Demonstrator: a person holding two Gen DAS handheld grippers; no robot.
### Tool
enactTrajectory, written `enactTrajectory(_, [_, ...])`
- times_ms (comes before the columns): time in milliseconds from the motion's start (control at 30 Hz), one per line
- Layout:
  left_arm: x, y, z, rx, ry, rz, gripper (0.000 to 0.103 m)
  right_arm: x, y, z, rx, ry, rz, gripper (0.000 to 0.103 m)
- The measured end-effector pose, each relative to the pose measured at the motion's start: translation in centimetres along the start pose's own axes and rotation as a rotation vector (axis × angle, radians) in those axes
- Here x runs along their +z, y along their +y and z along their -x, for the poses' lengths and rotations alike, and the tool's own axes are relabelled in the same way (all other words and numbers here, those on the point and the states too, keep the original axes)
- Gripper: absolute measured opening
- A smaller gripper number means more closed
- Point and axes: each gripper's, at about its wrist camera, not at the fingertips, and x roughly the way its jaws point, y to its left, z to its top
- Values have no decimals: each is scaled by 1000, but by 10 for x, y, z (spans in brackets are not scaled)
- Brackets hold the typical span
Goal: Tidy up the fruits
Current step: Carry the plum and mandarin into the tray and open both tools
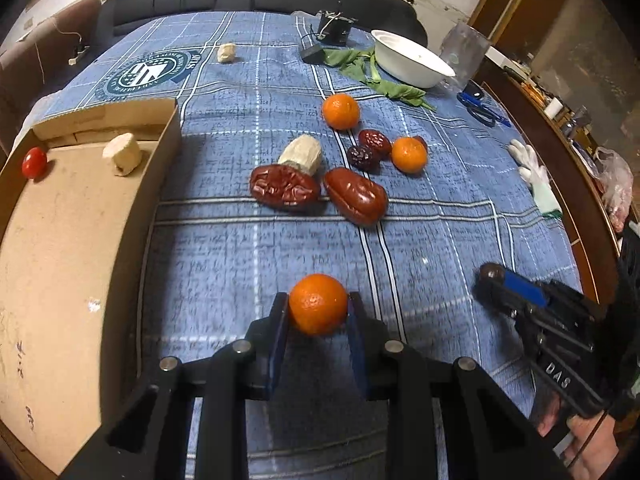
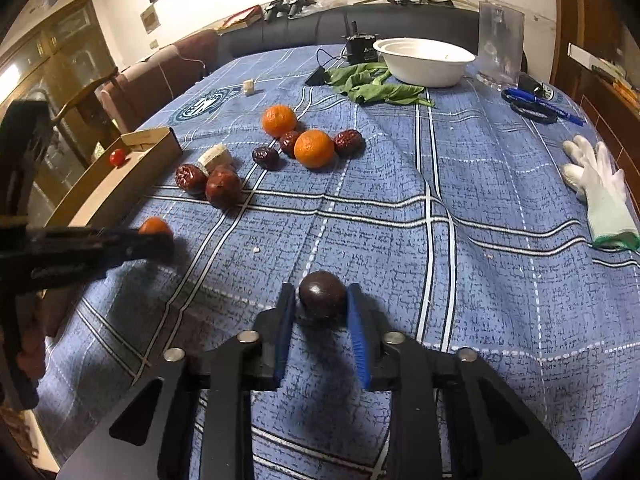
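My left gripper [image 1: 318,300] is shut on a small orange [image 1: 318,310] just above the blue checked cloth, beside the cardboard box [image 1: 160,168]. In the box lie a cherry tomato [image 1: 34,163] and a pale chunk [image 1: 123,153]. My right gripper [image 2: 321,290] is shut on a dark round fruit [image 2: 323,296] low over the cloth. Two more oranges [image 1: 341,111] [image 1: 409,154], several red dates [image 1: 285,187] and another pale chunk [image 1: 301,155] lie loose mid-table. The right wrist view shows the left gripper [image 2: 160,240] with its orange [image 2: 154,226] at the left.
At the far right stand a white bowl [image 1: 412,58] with green leaves [image 1: 360,66] beside it. A white glove [image 1: 534,176] and blue scissors [image 1: 478,106] lie along the right edge. A black device [image 1: 334,28] and a small pale piece [image 1: 226,53] sit far back.
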Motion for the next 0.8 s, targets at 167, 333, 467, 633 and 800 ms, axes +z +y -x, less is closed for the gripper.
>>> enactTrajectory(167, [-9,0,17,-14,-25,-26,31,-1,12,18,-22,-35,3,23])
enactTrajectory(333, [-13,0,35,-48,-48,-52,31,-6,30,43,-45,-78,7,23])
enactTrajectory(467, [-13,4,50,-73,-71,-62,31,-10,44,56,-69,-97,24,23])
enactTrajectory(633, [-10,17,67,-76,-107,-66,31,-10,58,59,-82,-101,25,23])
enactTrajectory(800, [-10,39,79,-69,-133,-42,31,-3,76,52,-56,-95,24,23])
